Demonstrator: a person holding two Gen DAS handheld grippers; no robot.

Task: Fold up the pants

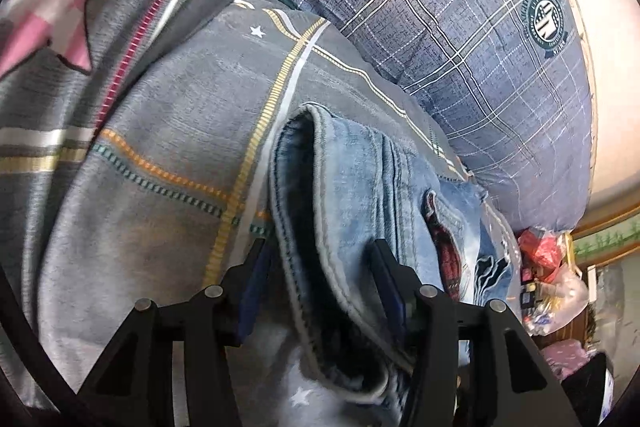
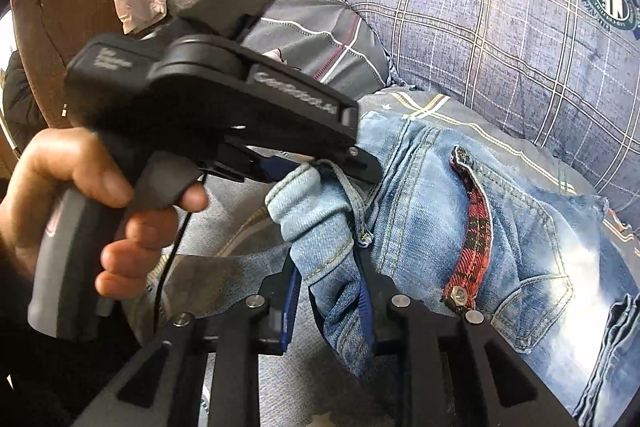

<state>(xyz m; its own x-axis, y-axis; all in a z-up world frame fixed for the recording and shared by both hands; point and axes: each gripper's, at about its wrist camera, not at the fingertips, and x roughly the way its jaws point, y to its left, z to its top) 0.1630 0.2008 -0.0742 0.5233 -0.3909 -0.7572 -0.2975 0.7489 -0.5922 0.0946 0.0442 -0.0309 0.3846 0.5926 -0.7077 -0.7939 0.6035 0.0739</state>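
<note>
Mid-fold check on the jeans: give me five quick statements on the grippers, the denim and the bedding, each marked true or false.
1. The jeans are light blue denim. True.
2. The right gripper has denim between its fingers. True.
3. The left gripper hangs over bare bedding with no denim near it. False: a hemmed denim edge runs between its fingers.
4. The pocket trim is plain yellow. False: it is red plaid.
5. The blue checked pillow lies on top of the jeans. False: it sits beyond them on the grey bedcover.
</note>
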